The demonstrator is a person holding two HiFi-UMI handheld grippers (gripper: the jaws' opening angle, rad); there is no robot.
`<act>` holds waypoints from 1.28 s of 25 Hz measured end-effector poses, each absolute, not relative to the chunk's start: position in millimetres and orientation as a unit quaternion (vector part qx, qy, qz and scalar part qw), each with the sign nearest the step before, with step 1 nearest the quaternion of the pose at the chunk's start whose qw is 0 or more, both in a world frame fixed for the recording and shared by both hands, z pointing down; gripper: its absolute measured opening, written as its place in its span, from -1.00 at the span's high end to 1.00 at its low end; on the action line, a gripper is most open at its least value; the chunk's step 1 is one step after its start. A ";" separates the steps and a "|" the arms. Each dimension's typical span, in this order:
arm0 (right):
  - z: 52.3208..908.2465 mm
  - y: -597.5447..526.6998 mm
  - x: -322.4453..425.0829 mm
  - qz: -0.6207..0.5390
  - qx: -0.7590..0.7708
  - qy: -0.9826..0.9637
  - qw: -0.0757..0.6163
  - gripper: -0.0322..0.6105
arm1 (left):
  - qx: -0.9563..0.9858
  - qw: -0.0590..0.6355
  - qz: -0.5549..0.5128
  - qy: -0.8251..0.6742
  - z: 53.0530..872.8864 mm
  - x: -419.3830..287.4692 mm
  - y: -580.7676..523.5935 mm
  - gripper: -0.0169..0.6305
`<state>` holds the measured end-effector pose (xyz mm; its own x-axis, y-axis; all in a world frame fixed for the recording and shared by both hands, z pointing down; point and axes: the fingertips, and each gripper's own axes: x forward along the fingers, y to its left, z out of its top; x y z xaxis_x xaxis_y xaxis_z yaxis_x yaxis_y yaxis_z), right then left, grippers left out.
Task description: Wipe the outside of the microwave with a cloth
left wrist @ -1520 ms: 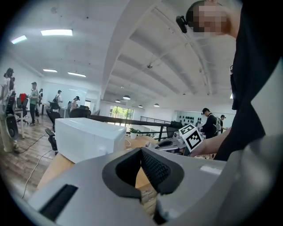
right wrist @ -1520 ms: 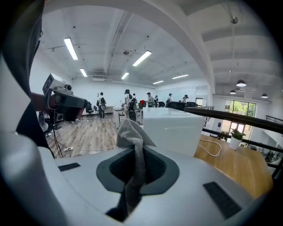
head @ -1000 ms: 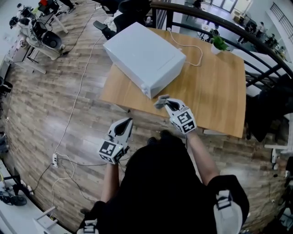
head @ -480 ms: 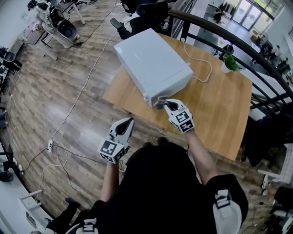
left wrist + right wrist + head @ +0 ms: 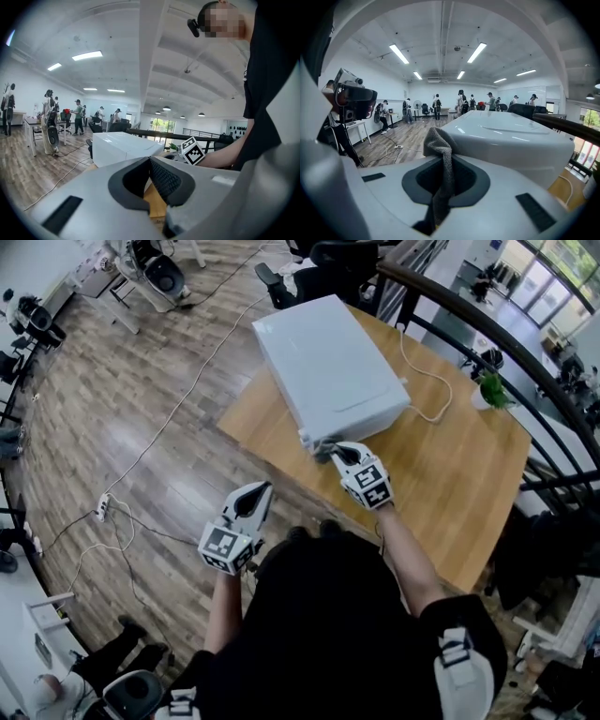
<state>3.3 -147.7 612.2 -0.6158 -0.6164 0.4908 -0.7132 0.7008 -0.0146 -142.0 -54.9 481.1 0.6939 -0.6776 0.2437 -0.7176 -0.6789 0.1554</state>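
Off the table's (image 5: 455,465) near edge, the left hand-held gripper (image 5: 257,494) hangs closed on nothing, while the right hand-held gripper (image 5: 335,453) pinches a limp grey cloth (image 5: 322,450) at the microwave's (image 5: 328,362) front corner. The soft cloth probably wipes best gripped by a bunched fold.

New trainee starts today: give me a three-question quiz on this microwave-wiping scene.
1. True or false: the left gripper holds the cloth.
2. The microwave stands on: A) a kitchen counter, B) a wooden table, C) a shelf.
3. Which gripper is nearer the microwave?
Key: 1 false, the right gripper grips it; 2 B; 3 the right.
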 end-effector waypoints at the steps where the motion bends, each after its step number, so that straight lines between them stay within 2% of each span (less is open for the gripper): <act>1: 613.8 -149.6 1.5 0.104 0.367 -0.895 0.231 0.85 | 0.911 0.120 0.082 -0.386 479.9 -141.1 -54.8 0.94; 11: 619.2 -162.4 -9.6 0.091 0.345 -0.911 0.208 0.85 | 0.895 0.136 0.103 -0.412 493.8 -139.8 -36.1 0.94; 17: 620.2 -164.4 -3.2 0.087 0.342 -0.912 0.208 0.85 | 0.894 0.117 0.097 -0.421 489.6 -134.7 -34.7 0.94; 32: 612.6 -182.6 49.2 0.092 0.383 -0.897 0.201 0.85 | 0.890 0.127 0.097 -0.428 491.7 -114.3 -29.2 0.94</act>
